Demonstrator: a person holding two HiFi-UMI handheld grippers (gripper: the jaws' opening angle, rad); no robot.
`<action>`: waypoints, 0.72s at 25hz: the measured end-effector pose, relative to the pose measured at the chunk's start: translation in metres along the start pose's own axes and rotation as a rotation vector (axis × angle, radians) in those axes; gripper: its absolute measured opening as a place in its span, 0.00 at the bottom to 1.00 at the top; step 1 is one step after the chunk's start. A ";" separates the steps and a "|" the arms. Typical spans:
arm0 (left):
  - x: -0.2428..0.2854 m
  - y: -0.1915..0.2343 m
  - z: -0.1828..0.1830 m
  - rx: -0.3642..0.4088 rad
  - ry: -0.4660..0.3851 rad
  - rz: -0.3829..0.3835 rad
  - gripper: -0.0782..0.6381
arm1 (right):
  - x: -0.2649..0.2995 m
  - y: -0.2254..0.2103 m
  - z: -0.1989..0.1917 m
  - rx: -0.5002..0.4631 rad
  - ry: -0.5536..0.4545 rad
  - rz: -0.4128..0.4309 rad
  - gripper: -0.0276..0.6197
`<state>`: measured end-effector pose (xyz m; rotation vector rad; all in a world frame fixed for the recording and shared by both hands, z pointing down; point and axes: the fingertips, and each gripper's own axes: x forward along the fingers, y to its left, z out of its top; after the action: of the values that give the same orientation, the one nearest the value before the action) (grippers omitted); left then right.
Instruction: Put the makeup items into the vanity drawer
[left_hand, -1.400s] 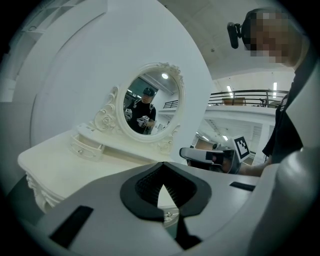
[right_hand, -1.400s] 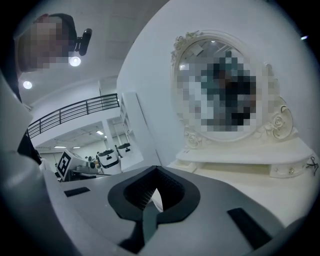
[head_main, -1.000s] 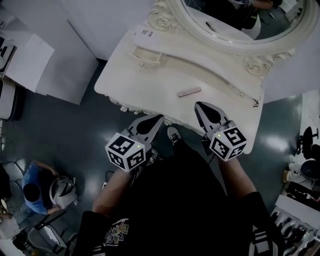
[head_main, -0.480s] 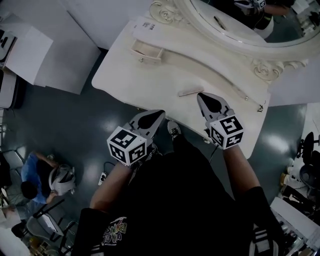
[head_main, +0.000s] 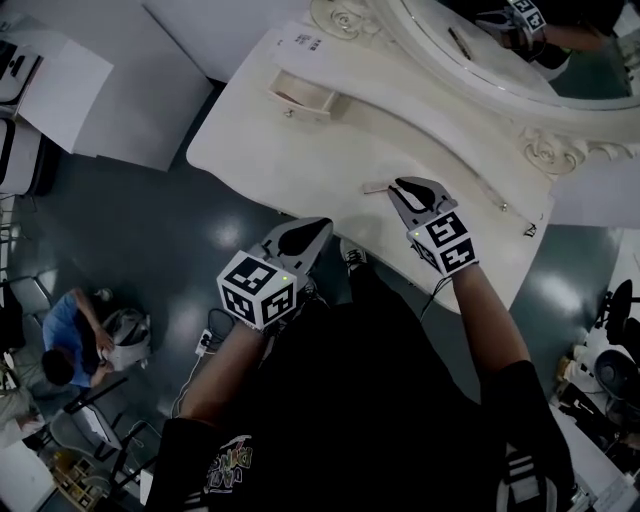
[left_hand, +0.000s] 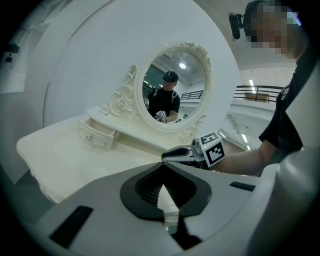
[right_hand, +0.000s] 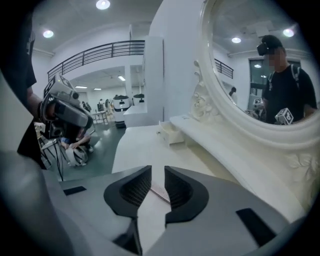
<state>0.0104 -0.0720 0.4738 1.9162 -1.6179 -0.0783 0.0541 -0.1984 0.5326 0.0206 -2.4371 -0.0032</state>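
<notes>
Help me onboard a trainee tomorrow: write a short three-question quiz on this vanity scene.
1. True or false: the small drawer stands open.
2. Where is the slim makeup stick? A) inside the drawer. B) flat on the vanity top. C) upright against the drawer.
3. Which gripper is at the stick, and does it grip it?

Key:
1. True.
2. B.
3. The right gripper. Its jaws are opening, and the stick lies between them without being gripped.
</notes>
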 end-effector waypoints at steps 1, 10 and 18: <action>0.001 0.001 -0.001 -0.006 0.000 0.005 0.11 | 0.005 0.000 -0.005 -0.028 0.031 0.022 0.21; 0.003 0.011 -0.006 -0.049 -0.007 0.051 0.11 | 0.045 -0.017 -0.061 -0.484 0.336 0.199 0.29; 0.004 0.022 -0.005 -0.080 -0.020 0.092 0.11 | 0.064 -0.018 -0.086 -0.590 0.446 0.346 0.30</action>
<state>-0.0056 -0.0748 0.4904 1.7838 -1.6887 -0.1231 0.0612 -0.2174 0.6398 -0.5976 -1.8860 -0.5047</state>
